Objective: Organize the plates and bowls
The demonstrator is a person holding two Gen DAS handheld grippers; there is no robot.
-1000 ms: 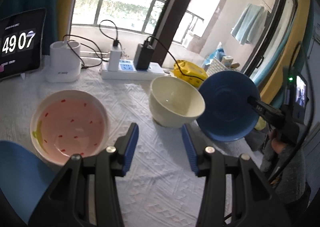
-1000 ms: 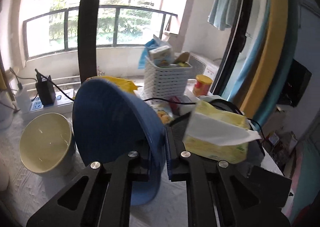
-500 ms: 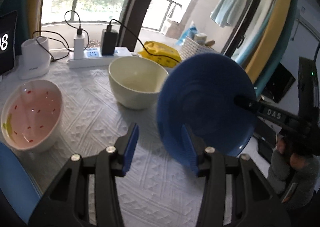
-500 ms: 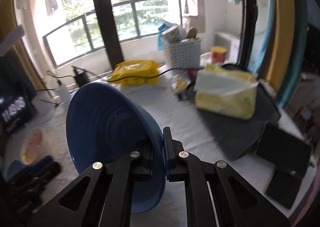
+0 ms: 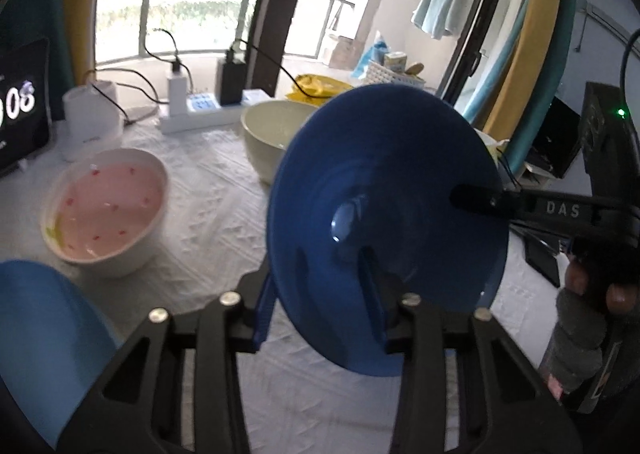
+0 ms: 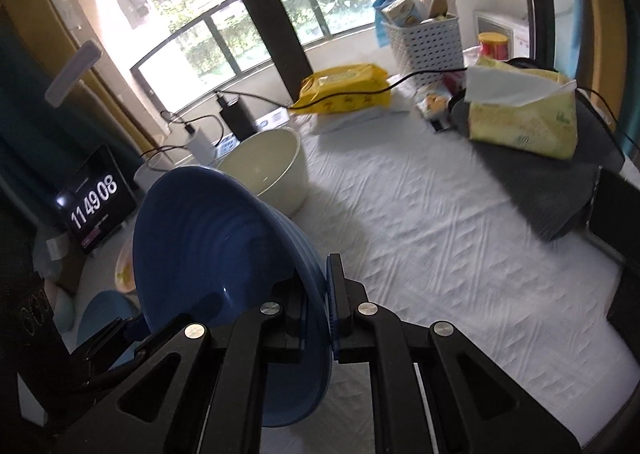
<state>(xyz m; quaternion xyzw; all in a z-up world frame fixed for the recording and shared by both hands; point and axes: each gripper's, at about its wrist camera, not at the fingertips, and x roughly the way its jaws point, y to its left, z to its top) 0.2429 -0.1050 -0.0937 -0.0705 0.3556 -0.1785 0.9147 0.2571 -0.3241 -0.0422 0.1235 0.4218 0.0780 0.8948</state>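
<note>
Left wrist view: a blue plate [image 5: 384, 230] is being handed between claws.
It is being pinched by the right claw [image 6: 318, 306] while the left claw [image 5: 320, 318] is being closed around its lower rim, likely for stacking.

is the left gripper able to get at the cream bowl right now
Probably not: the dark blue bowl sits between the left gripper fingers, which have just been closing, and blocks the way to the cream bowl behind it.

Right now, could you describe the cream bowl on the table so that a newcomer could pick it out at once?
On the white tablecloth, look toward the window end, just in front of the white power strip. The cream bowl stands upright there. Unlike the pink-lined bowl with red specks, it is plain and deeper, and nothing grips it.
</note>
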